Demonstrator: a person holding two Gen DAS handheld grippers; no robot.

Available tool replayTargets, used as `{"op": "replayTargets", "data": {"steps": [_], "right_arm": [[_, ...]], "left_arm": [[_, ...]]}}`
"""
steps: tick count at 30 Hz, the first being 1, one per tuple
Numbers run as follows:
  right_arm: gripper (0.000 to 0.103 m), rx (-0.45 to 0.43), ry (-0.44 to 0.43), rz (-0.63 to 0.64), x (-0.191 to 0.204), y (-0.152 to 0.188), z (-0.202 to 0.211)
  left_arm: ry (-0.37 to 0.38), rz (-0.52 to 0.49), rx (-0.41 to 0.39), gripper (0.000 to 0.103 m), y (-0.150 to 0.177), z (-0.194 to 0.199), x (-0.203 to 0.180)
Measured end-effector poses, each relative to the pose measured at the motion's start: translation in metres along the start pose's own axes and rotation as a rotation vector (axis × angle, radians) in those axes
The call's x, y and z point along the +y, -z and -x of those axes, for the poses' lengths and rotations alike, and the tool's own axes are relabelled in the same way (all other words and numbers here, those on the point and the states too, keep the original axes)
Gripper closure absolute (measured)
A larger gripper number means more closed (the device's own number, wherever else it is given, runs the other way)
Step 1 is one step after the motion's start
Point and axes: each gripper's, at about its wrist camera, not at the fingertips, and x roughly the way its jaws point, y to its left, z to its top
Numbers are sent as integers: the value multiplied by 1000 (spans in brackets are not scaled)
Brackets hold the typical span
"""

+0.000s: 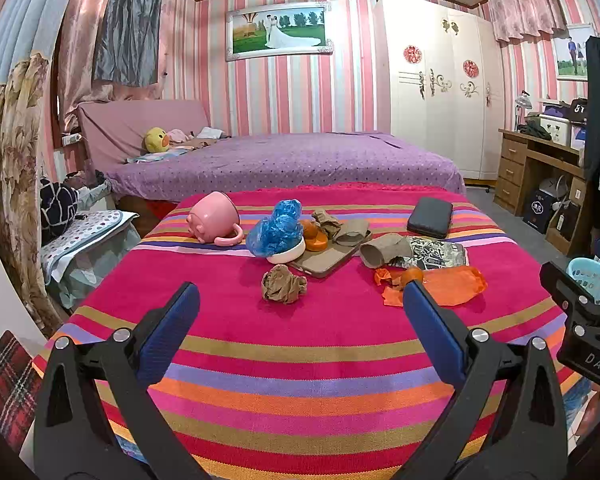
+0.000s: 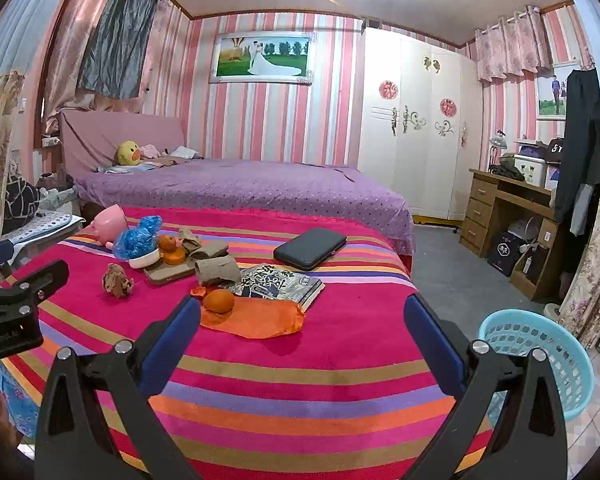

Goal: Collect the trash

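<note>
Both our grippers hang with jaws spread wide and nothing between them. The crumpled paper ball point(image 1: 283, 283) lies just above centre in the left view, dead ahead of our left gripper point(image 1: 300, 300), which is nearer it. The blue basket point(image 2: 540, 356) at lower right of the right view looks empty, though we see little of its inside; our right gripper point(image 2: 302, 316) is the one beside it.

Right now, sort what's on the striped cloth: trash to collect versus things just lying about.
Trash job:
crumpled brown paper ball
blue plastic bag
orange plastic bag
torn cardboard tube
light-blue plastic basket, probably the bin

Lying about:
pink ceramic mug
black zip case
printed book
</note>
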Motion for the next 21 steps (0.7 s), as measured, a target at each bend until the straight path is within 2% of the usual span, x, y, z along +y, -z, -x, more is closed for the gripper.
{"op": "replayTargets", "data": {"steps": [21], "right_arm": [[4,5,8,1,-3,2,-2]], "left_arm": [[2,7,2,5,1,-1,1]]}}
